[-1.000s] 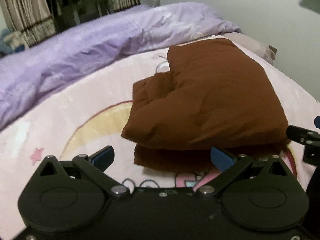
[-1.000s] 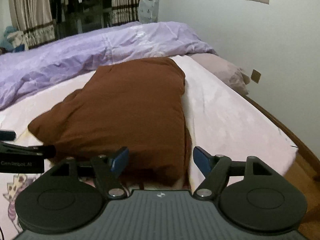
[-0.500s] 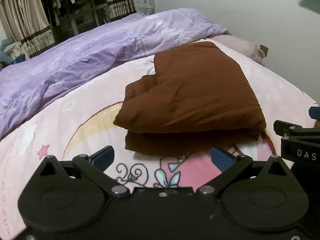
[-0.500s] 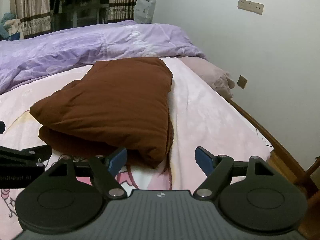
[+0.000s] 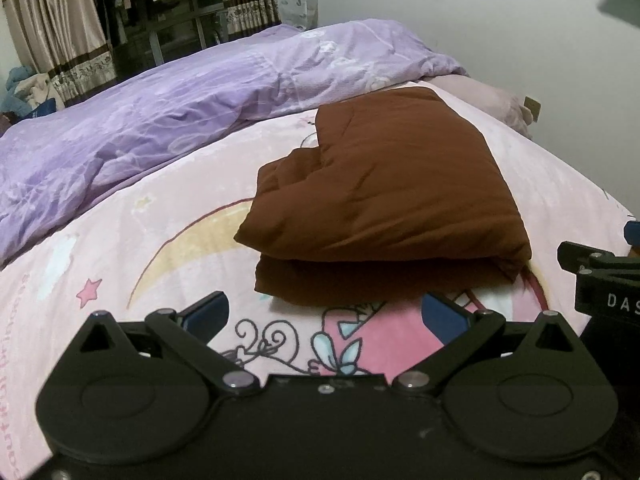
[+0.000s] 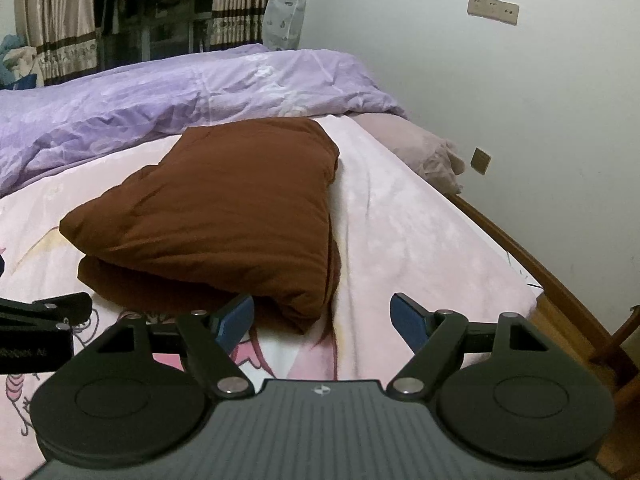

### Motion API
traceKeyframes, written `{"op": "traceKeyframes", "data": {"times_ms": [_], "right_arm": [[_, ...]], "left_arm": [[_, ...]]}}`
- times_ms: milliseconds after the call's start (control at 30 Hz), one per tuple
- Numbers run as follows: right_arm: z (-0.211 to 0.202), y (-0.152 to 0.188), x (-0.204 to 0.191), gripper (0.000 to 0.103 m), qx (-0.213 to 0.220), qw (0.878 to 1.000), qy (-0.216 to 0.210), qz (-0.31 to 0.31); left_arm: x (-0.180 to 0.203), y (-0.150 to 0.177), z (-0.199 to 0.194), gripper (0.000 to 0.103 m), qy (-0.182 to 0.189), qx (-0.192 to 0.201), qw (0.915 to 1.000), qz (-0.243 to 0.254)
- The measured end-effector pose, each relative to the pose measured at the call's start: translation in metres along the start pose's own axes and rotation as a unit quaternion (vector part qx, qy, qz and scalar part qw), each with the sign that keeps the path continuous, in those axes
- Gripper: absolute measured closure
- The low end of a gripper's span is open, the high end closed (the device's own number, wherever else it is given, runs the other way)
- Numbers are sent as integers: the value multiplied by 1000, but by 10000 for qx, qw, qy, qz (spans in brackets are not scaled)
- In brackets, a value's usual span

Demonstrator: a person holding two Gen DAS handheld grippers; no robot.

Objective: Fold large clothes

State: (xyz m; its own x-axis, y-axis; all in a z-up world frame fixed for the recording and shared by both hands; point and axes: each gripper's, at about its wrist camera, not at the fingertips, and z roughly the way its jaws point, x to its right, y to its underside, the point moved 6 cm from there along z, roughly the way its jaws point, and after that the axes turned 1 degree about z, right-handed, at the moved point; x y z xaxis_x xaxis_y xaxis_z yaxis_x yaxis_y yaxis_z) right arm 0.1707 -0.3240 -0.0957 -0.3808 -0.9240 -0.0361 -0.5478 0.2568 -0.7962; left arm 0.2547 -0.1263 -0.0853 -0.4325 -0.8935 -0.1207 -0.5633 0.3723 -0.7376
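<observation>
A brown padded garment (image 5: 384, 196) lies folded in a thick stack on the pink cartoon bedsheet (image 5: 120, 264); the right wrist view shows the same garment (image 6: 224, 216) from its right side. My left gripper (image 5: 326, 314) stands open just short of the stack's near edge, nothing between its blue pads. My right gripper (image 6: 322, 316) is open too, near the garment's front right corner and apart from it. Each gripper's black frame shows at the edge of the other's view.
A rumpled purple duvet (image 5: 192, 104) runs along the far side of the bed. A mauve pillow (image 6: 424, 152) lies by the white wall. The wooden bed frame (image 6: 560, 288) edges the right side. Curtains and hanging clothes fill the background.
Both grippers have drawn back from the brown garment, so more pink sheet shows in front of the stack. The garment itself lies as before.
</observation>
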Motion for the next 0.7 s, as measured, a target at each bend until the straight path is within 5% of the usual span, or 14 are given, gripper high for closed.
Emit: {"op": "traceKeyframes", "data": {"times_ms": [700], "right_arm": [[-18,2,-9,12,109,9999,-62,27]], "left_arm": [[4,8,-13,0,122,59,9999,52]]}}
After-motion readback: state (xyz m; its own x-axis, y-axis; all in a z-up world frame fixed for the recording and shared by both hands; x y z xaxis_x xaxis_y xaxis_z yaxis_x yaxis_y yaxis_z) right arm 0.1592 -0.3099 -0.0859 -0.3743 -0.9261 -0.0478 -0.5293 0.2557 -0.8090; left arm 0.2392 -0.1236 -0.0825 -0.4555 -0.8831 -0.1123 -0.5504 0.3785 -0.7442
